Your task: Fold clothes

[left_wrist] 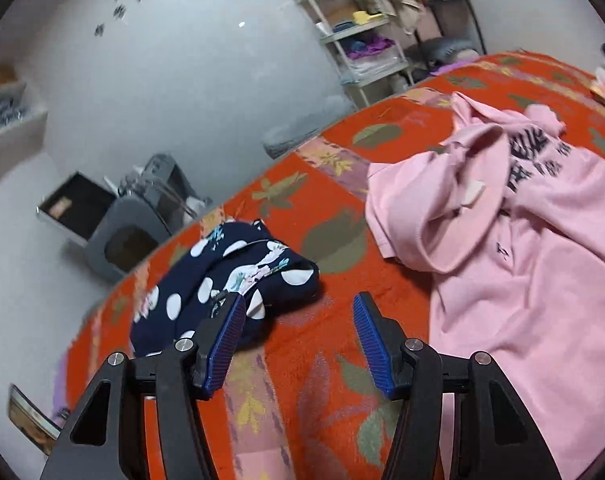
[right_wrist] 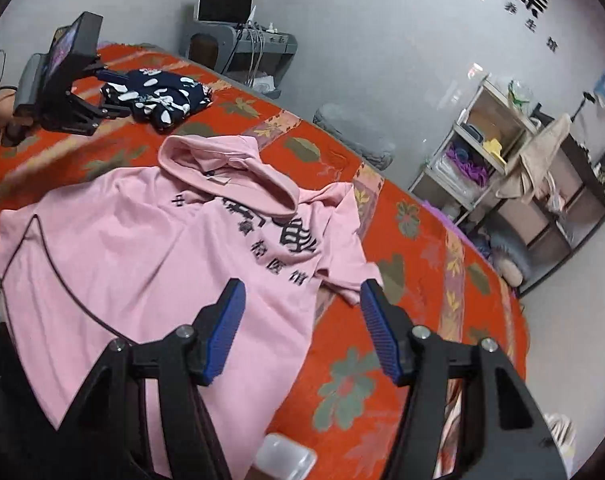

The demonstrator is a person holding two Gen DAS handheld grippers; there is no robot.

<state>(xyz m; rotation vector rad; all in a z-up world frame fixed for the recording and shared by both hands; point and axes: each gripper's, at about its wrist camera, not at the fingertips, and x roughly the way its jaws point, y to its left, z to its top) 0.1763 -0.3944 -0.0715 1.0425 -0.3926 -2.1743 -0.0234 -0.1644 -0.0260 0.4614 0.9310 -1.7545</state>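
A pink polo shirt (right_wrist: 142,248) with black printed characters lies spread and rumpled on the orange floral bedspread (right_wrist: 414,240); it also fills the right of the left wrist view (left_wrist: 522,248). A folded navy garment with white dots (left_wrist: 222,276) rests near the bed's edge, seen too in the right wrist view (right_wrist: 162,98). My left gripper (left_wrist: 298,312) hovers open beside the navy garment, its left pad right at the cloth. My right gripper (right_wrist: 302,300) is open above the pink shirt's lower sleeve. The left gripper (right_wrist: 102,92) also appears from the side, next to the navy garment.
A white shelf unit (left_wrist: 354,36) with clothes stands past the bed; it appears as well in the right wrist view (right_wrist: 486,152). A grey machine with a metal case (right_wrist: 230,28) sits by the wall. A thin black cable (right_wrist: 42,248) crosses the pink shirt.
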